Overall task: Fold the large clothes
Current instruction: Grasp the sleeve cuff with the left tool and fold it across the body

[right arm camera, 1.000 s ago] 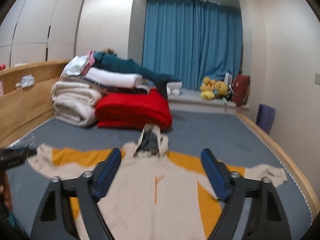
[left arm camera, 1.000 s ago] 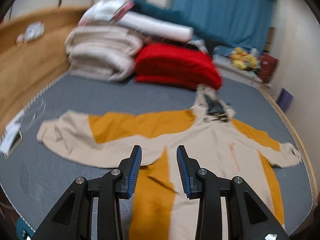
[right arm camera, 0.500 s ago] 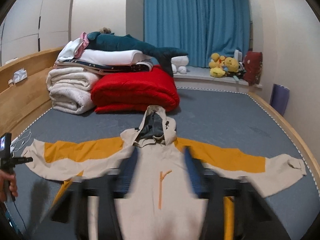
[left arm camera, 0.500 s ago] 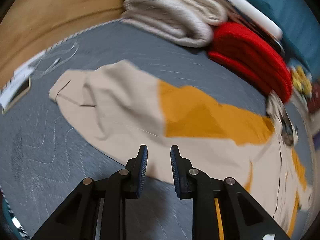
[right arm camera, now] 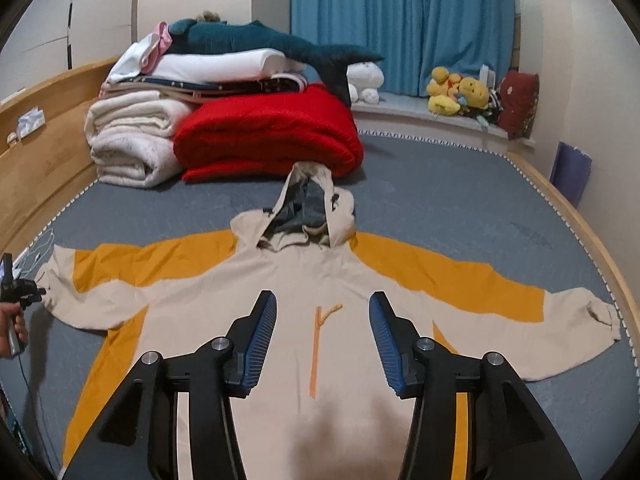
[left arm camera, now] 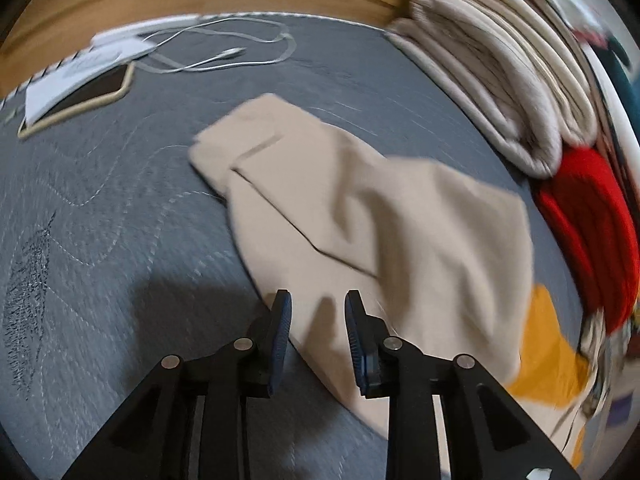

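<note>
hovering: left gripper (left arm camera: 318, 304) fingers spread | right gripper (right arm camera: 322, 308) fingers spread | smooth beige-orange jacket (right arm camera: 280, 280) flat

Open grey mattress (right arm camera: 460, 204) right of the hood and beyond both sleeves. Far left blocked by stacked cream blankets (right arm camera: 132, 140) and red duvet (right arm camera: 268, 136). Near the left cuff, phone (left arm camera: 76, 100) and white cable (left arm camera: 224, 54) lying against the wooden bed frame (left arm camera: 200, 4).

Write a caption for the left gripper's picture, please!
Left gripper, jaws open, hovers above the beige jacket sleeve on the grey bed.
</note>
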{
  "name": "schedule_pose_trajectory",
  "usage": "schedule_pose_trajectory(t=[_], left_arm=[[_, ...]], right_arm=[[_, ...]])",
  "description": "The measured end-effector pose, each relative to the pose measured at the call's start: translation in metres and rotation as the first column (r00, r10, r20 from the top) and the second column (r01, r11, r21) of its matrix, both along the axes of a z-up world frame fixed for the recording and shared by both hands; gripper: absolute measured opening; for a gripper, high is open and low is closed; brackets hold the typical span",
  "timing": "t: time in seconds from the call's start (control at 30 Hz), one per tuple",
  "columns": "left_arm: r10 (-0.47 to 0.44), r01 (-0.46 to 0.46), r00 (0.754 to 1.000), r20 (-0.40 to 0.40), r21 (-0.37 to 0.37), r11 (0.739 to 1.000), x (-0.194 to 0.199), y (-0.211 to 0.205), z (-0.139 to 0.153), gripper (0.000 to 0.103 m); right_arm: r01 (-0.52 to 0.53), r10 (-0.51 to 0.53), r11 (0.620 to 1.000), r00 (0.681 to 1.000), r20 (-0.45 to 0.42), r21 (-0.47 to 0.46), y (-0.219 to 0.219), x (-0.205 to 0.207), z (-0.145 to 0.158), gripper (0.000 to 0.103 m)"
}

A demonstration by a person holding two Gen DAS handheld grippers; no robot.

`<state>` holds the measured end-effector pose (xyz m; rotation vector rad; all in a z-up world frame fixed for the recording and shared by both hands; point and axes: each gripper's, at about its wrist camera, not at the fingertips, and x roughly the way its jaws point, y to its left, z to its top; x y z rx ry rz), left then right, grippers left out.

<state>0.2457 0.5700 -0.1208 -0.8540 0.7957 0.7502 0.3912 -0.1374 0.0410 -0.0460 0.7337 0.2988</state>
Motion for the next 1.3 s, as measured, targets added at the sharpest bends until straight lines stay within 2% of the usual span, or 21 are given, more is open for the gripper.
schedule_pose_trajectory(t=[0.2, 0.27, 0.33, 0.4, 0.5, 0.6, 0.77, 0.93, 1.03, 1.13, 1.2, 1.23, 1.3], left_arm=[[0.131, -0.128, 0.991, 0.036, -0.069, 0.989, -0.016, 0.028, -0.015, 0.031], [0.152, -0.147, 0.987, 0.057, -0.089, 0.985, -0.019, 0.033, -0.021, 0.031], [0.152, -0.147, 0.986, 0.066, -0.076, 0.986, -0.019, 0.035, -0.022, 0.031], [0.141, -0.137, 0.988, 0.061, -0.057, 0.989, -0.015, 0.035, -0.02, 0.028], [0.125, -0.121, 0.989, 0.078, -0.051, 0.991, -0.014, 0.032, -0.015, 0.005], [0.123, -0.122, 0.983, 0.136, -0.011, 0.992, -0.007, 0.025, 0.016, 0.001], [0.041, -0.063, 0.969, 0.242, 0.083, 0.995, 0.007, -0.029, 0.101, 0.0], [-0.115, 0.077, 0.951, 0.286, 0.14, 0.987, 0.028, -0.121, 0.174, 0.0], [-0.22, 0.183, 0.917, 0.334, 0.138, 0.973, 0.035, -0.191, 0.2, 0.0], [-0.378, 0.339, 0.867, 0.325, 0.171, 0.925, 0.057, -0.267, 0.203, 0.0], [-0.499, 0.47, 0.818, 0.287, 0.169, 0.867, 0.084, -0.316, 0.19, 0.0], [-0.536, 0.515, 0.798, 0.275, 0.152, 0.844, 0.094, -0.333, 0.182, 0.0], [-0.627, 0.62, 0.738, 0.249, 0.113, 0.776, 0.122, -0.379, 0.163, 0.0]], right_arm=[[-0.016, 0.015, 1.0, 0.997, -0.075, -0.015, 0.002, 0.009, -0.021, 0.05], [-0.02, 0.019, 1.0, 0.995, -0.093, -0.017, 0.003, 0.011, -0.027, 0.05], [-0.018, 0.015, 1.0, 0.993, -0.121, -0.022, 0.003, 0.014, -0.034, 0.046], [-0.018, 0.015, 1.0, 0.988, -0.153, -0.019, 0.003, 0.016, -0.04, 0.016], [-0.012, 0.007, 1.0, 0.983, -0.181, -0.026, 0.003, 0.018, -0.046, 0.012], [-0.014, 0.007, 0.999, 0.98, -0.201, -0.035, 0.002, 0.019, -0.049, 0.012], [-0.004, 0.003, 1.0, 0.967, -0.255, -0.004, -0.003, 0.026, -0.05, 0.018], [0.013, -0.006, 1.0, 0.962, -0.273, 0.023, -0.009, 0.029, -0.046, 0.02], [-0.001, 0.009, 1.0, 0.966, -0.259, 0.03, -0.009, 0.028, -0.037, 0.02], [-0.007, 0.015, 0.999, 0.971, -0.239, 0.035, -0.009, 0.025, -0.029, 0.019], [-0.006, 0.017, 0.999, 0.975, -0.223, 0.047, -0.008, 0.023, -0.024, 0.011], [-0.007, 0.017, 0.999, 0.976, -0.218, 0.049, -0.007, 0.022, -0.022, 0.01], [-0.011, 0.023, 0.999, 0.975, -0.221, 0.053, -0.005, 0.02, -0.022, 0.01]])
